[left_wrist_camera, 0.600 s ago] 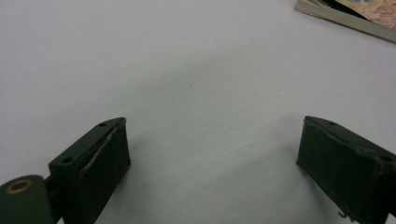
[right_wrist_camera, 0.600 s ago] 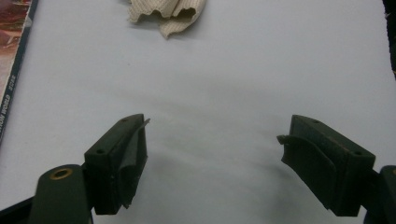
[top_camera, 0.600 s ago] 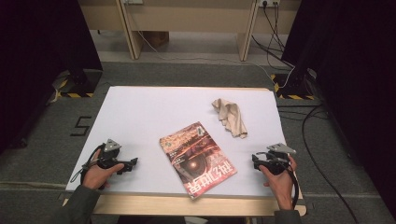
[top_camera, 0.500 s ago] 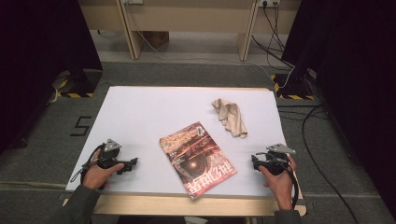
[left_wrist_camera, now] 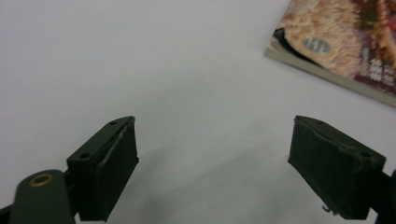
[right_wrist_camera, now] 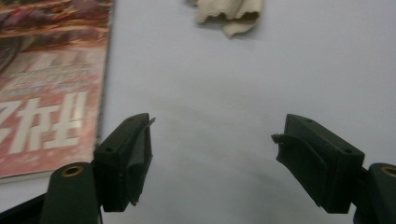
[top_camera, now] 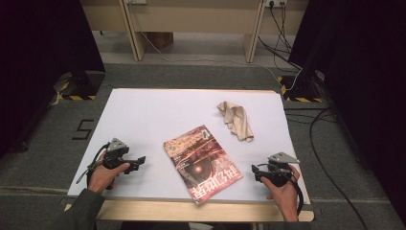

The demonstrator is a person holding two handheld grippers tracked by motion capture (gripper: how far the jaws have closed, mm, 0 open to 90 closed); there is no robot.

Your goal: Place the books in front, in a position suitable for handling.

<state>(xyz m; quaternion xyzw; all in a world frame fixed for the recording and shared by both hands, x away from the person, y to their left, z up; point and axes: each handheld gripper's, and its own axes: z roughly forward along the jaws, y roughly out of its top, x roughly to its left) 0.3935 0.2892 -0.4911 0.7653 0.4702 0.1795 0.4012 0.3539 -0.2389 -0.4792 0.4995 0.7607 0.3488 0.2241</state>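
At the near edge of the white table [top_camera: 158,110], the left gripper [top_camera: 139,161] and the right gripper [top_camera: 256,172] rest low on either side of the magazine [top_camera: 202,163], each with its jaws spread wide and nothing between them. The magazine lies flat and closed near the middle of the near edge, turned askew, its spine corner just to the right in the left gripper view [left_wrist_camera: 336,42] and its cover along the left of the right gripper view [right_wrist_camera: 51,88]. To take hold of it well, I judge one gripper should slide a jaw under a free page edge (the thin stack will sag) while the other steadies the cover. Farther off, to the right, the crumpled beige cloth [top_camera: 237,120] lies well apart from the magazine and need not be disturbed.
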